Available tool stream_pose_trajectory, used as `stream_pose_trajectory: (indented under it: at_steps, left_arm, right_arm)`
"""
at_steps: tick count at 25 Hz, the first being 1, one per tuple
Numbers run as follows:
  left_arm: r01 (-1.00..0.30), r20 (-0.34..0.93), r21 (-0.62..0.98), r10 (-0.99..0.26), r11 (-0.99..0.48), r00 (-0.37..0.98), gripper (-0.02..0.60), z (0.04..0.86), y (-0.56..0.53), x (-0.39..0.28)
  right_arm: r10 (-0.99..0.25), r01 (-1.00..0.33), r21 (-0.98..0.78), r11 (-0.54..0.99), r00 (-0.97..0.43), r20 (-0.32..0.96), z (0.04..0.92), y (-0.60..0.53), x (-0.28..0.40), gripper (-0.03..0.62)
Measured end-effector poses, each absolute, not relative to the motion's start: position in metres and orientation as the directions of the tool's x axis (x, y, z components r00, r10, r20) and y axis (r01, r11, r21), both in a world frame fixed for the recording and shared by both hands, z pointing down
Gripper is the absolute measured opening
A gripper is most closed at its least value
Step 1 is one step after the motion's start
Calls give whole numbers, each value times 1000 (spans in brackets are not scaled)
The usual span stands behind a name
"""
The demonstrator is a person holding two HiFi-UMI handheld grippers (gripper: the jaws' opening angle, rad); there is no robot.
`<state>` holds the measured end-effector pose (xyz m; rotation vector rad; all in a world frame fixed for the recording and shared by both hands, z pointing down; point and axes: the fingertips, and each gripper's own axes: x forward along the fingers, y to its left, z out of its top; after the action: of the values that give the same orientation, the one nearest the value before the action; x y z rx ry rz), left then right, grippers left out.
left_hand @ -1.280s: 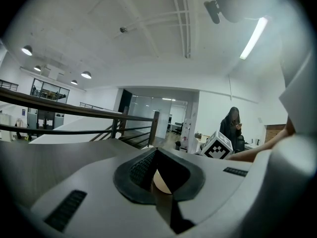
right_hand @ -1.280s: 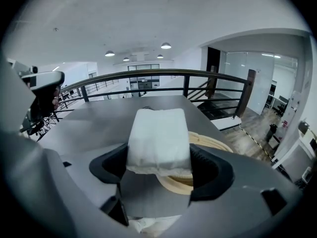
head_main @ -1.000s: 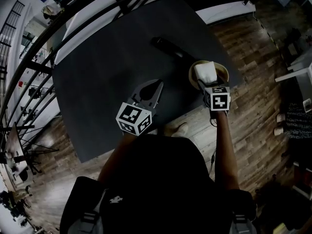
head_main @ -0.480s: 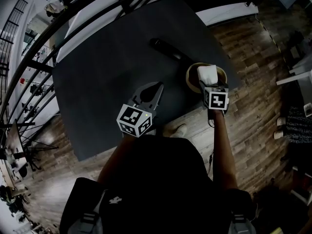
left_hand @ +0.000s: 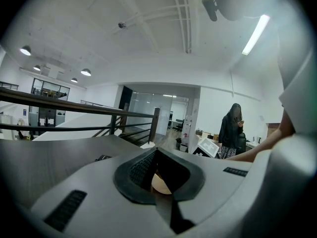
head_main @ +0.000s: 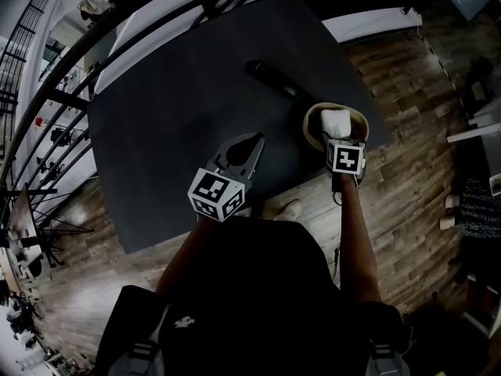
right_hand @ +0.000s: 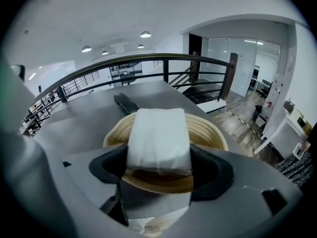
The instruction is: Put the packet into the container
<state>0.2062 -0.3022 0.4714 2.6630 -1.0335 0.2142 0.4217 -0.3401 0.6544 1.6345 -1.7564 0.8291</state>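
Observation:
A white packet sits between the jaws of my right gripper, which is shut on its two sides. The packet hangs directly over the round woven straw container near the dark table's right front corner. Its far end reaches across the container's mouth. My left gripper hovers over the table's front middle. Its jaws meet at the tip with nothing in them.
A long black object lies on the dark table just behind the container. A railing runs behind the table and wooden floor lies beyond its right and front edges. A person stands far off in the left gripper view.
The right gripper has sunk slightly with the packet toward the container's mouth. The left gripper has stayed where it was.

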Motion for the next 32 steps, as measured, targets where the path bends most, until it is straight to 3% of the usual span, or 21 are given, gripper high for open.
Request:
stream_pose_trajectory:
  at_steps: [9,11,13,16,28,32]
  left_arm:
    - [-677,218,202,-642,-708,736,5,467,-304,200]
    - [-675,213,208,-641,-708,738,5,466,-304,199]
    - [-672,210,212,-638,-710,741,5,466,-303,198]
    - [-667,205,213,-635,-714,745,5,465,-302,198]
    - [-660,192,210,-632,-721,751,5,462,-303,197]
    - [-652,163,210,-632,-728,758,5,455,-304,197]
  right_arm:
    - [-624,-996,-48,71,-82,777,658,-340,415,380]
    - [-642,-996,-65,67,-93,761,656,-341,414,404]
    - [-674,-994,-87,69,-111,730,652,-344,412,472]
    - [-716,-993,-78,83,-114,688,643,-348,411,500]
    - [-797,-986,-100,134,-168,580,590,-347,389,497]
    - [-840,-977,-111,183,-214,499,553,-343,372,384]
